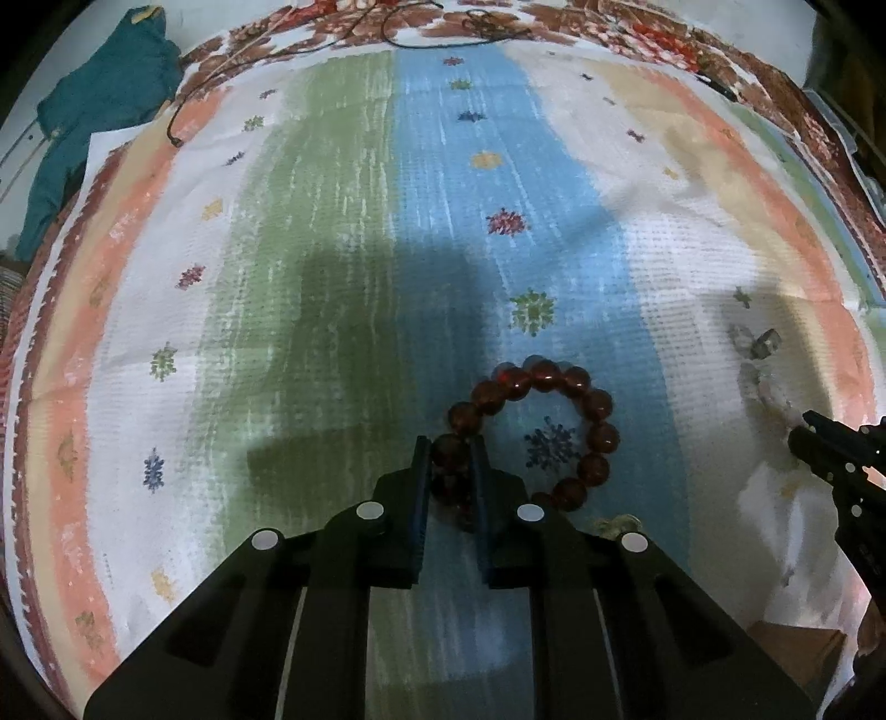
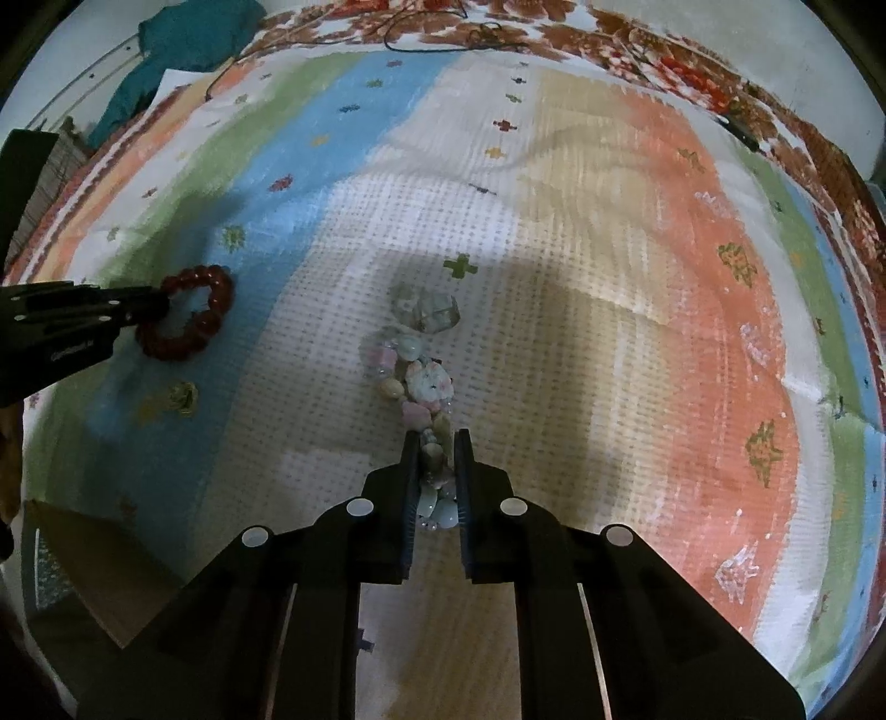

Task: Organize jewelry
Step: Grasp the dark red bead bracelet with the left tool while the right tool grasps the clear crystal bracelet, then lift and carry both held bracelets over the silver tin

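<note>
A dark red bead bracelet lies on the striped cloth. My left gripper is shut on its near-left beads. In the right wrist view the same bracelet shows at the left with the left gripper on it. A pale stone bracelet of pink, white and clear pieces lies stretched out on the cloth. My right gripper is shut on its near end. In the left wrist view the pale bracelet shows at the right, with the right gripper beside it.
A teal garment lies off the cloth at the far left. A thin dark cord runs along the far edge on a floral fabric. A brown cardboard box sits at the near left. A small gold item lies near it.
</note>
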Demonstrator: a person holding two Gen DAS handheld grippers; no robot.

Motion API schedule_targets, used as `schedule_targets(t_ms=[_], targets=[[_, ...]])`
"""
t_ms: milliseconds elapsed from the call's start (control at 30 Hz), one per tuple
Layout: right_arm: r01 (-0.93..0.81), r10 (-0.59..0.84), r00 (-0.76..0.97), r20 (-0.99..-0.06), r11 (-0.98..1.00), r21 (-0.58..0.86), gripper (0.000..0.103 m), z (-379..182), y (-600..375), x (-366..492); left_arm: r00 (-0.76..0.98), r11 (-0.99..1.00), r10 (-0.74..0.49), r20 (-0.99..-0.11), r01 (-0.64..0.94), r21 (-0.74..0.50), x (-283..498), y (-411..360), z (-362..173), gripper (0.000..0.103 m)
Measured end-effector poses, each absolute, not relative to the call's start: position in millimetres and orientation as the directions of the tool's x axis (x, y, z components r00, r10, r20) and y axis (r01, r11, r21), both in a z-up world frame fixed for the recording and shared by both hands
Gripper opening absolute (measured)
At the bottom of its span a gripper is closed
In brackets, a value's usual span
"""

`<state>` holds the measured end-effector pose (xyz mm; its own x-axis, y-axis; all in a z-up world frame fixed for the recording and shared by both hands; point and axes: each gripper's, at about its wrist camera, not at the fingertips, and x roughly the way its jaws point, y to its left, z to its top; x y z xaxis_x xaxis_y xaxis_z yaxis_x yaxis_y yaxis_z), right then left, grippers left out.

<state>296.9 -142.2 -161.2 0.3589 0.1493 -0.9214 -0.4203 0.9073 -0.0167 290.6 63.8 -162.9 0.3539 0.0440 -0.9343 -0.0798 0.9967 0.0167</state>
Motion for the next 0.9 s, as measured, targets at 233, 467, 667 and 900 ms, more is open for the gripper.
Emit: schedule_targets(t_ms=[233, 467, 667, 900], targets=[[-0.425, 0.174, 0.401, -0.899, 0.905, -0.014, 0.013, -138, -139, 284, 0.391, 0.997, 0.028, -0.920, -0.081, -0.004, 276, 57, -135, 0.013], [-0.433, 0.200, 0.426, -0.882, 0.901, -0.005, 0.013, -118, -138, 272, 0.417, 0.997, 0.015, -0.909, -0.079, -0.020, 266, 52, -115, 0.013], [-0.434, 0.215, 0.445, -0.870, 0.901, 0.000, 0.013, -105, -138, 263, 0.433, 0.996, 0.024, -0.901, -0.083, -0.013, 256, 48, -101, 0.013], [-0.433, 0.224, 0.452, -0.864, 0.901, 0.007, 0.013, -95, -138, 253, 0.450, 0.996, 0.011, -0.893, -0.082, -0.029, 244, 47, -88, 0.013]])
